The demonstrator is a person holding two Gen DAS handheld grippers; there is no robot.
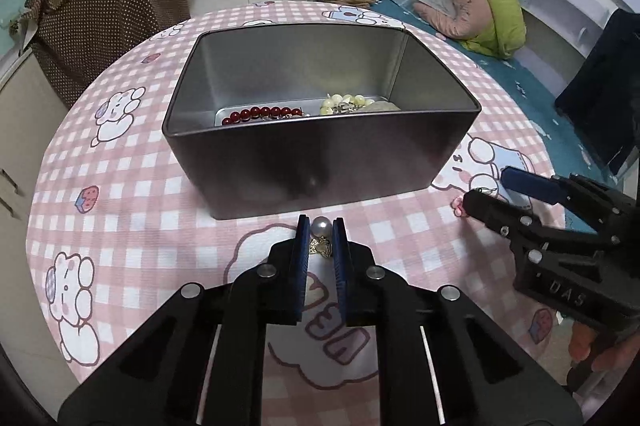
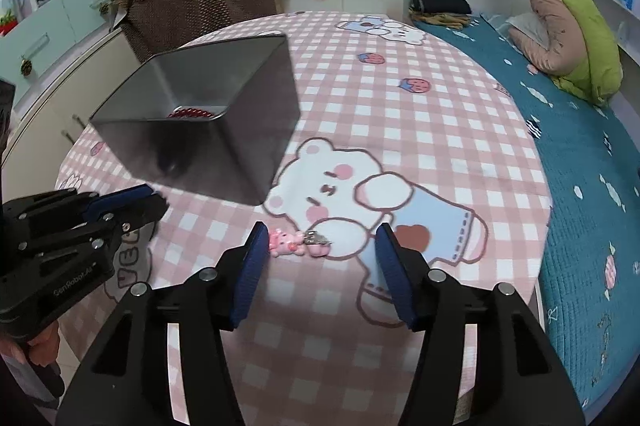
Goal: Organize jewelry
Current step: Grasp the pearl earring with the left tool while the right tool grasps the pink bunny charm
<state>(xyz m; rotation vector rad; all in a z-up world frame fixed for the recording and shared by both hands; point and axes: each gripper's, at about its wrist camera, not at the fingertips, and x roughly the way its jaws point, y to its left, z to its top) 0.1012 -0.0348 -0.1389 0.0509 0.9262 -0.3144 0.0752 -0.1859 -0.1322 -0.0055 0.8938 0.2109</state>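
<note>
Pinching a white pearl earring (image 1: 321, 234) with gold fitting, left gripper (image 1: 321, 226), right gripper (image 2: 320, 242) spread around pink bear charm (image 2: 285, 242)

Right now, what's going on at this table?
Jewelry is being sorted into a metal tin, which already holds red beads and cream beads. The left gripper has its jaws closed on a pearl earring near the tin. The right gripper hovers open around a pink bear charm.

Tin box (image 1: 320, 129) set on the surface (image 1: 120, 185), bead bracelets (image 1: 262, 113) laid inside, pearl earring (image 1: 322, 236) at its 6 o'clock, bear charm (image 2: 285, 243) at 3 o'clock.
</note>
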